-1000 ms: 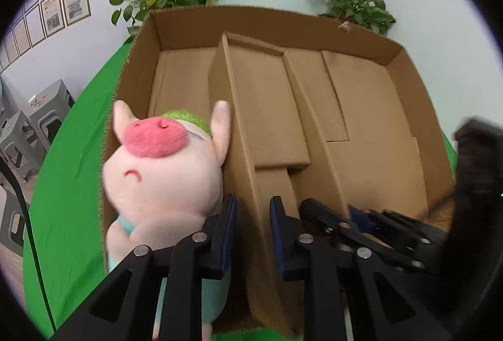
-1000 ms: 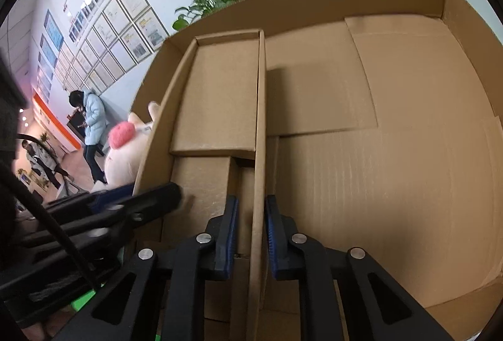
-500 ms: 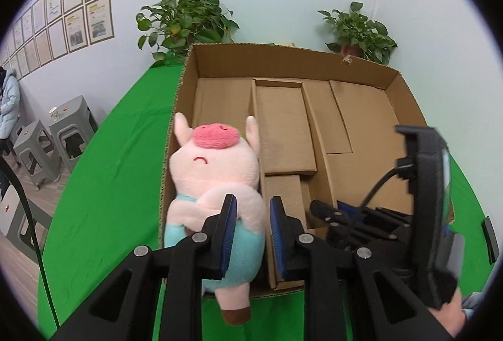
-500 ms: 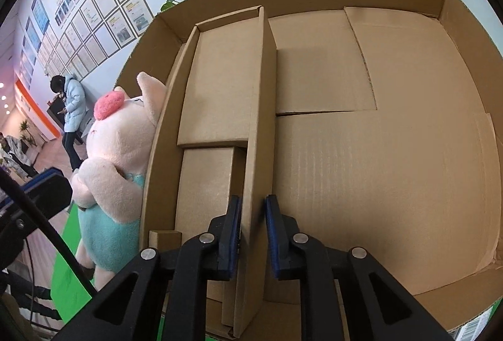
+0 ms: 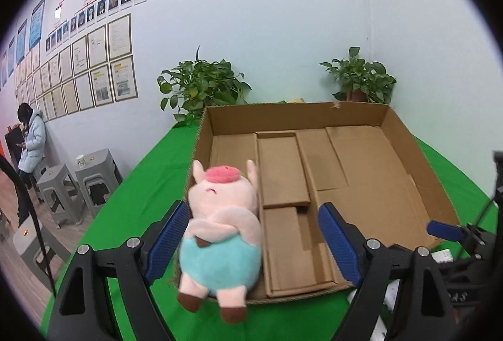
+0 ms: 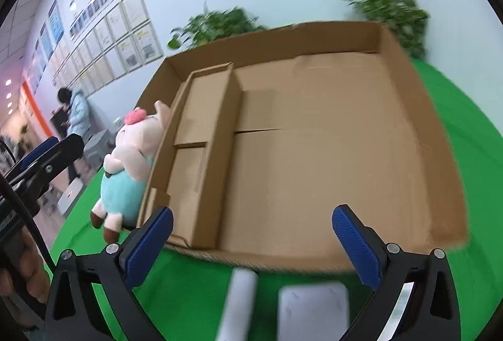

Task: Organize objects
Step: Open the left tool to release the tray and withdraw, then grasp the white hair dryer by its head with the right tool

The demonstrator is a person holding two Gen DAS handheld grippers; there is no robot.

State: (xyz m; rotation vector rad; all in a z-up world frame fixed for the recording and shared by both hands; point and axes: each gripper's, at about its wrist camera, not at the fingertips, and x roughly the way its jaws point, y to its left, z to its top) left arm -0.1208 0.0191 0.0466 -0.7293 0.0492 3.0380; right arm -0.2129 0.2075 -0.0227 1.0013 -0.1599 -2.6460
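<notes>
Plush pig: draped over the left wall of the cardboard box at its near left corner, snout toward the far wall, feet hanging past the near rim over the green table; long axis running near to far.
Left claw: jaws just opened and standing wide, nothing gripped; pig in line between the blue pads but not pressed, lying straight ahead and a little left of centre.
Inner divider tray: in the left part of the box, just right of the pig, apparently empty.
Box floor: bare cardboard across the right part.
Right claw: jaws just opened, spread wide, holding nothing; aimed at the near rim of the box.
White roll: on the table at its near edge, just outside the near rim, blurred, below the right claw.
White flat packet: beside the roll on its right, also blurred, kind unclear.
Key relation: pig nearest the left claw, its long axis in line with that claw's pointing direction; white items nearest the right claw, lying low and toward the camera from its pads.
Likely next: probably a reach down for the white items, judged only from the layout.
</notes>
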